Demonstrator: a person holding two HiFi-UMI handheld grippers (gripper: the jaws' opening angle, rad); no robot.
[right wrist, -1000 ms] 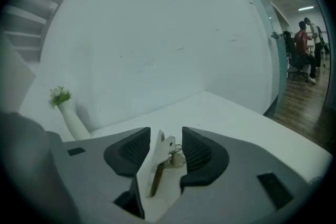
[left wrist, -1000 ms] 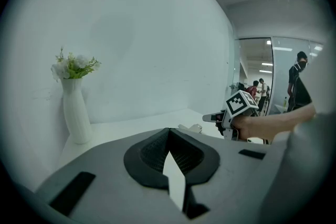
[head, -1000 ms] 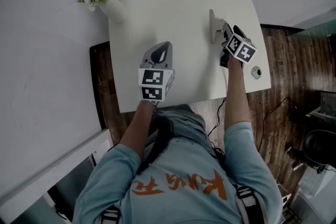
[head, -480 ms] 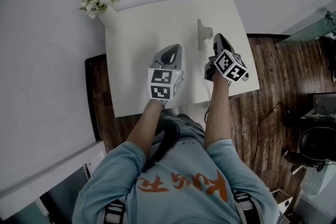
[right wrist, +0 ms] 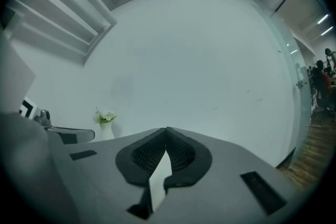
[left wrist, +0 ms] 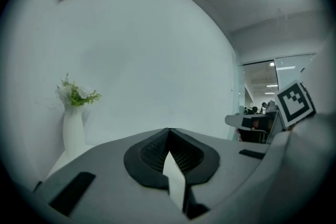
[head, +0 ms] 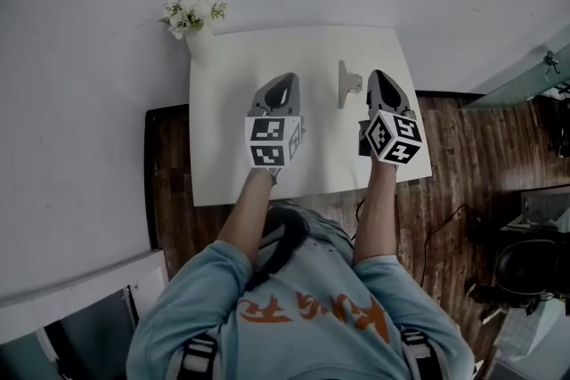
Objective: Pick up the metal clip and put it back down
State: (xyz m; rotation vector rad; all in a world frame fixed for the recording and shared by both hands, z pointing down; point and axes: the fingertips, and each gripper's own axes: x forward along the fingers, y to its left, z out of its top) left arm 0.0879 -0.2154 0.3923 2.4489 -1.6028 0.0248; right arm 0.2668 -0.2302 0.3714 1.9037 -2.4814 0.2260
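Tools clenched and empty, metal clip [head: 346, 84] free on the desk [head: 223, 173]
Left tool [head: 283, 78] hovers shut; the clip, between them, looks light, stiff and slick, best pinched across its upright plate; right tool [head: 381, 76], down at it a second ago, has lifted clear.

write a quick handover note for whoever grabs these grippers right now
Left gripper: shut, empty, over the table.
Right gripper: shut, empty, beside the metal clip, not gripping it.
Metal clip: on the table between the two grippers, nearer the right one.
Done: cannot tell whether it was already lifted and set back.
Left: if not, lift it, probably with the right gripper, and put it down again.
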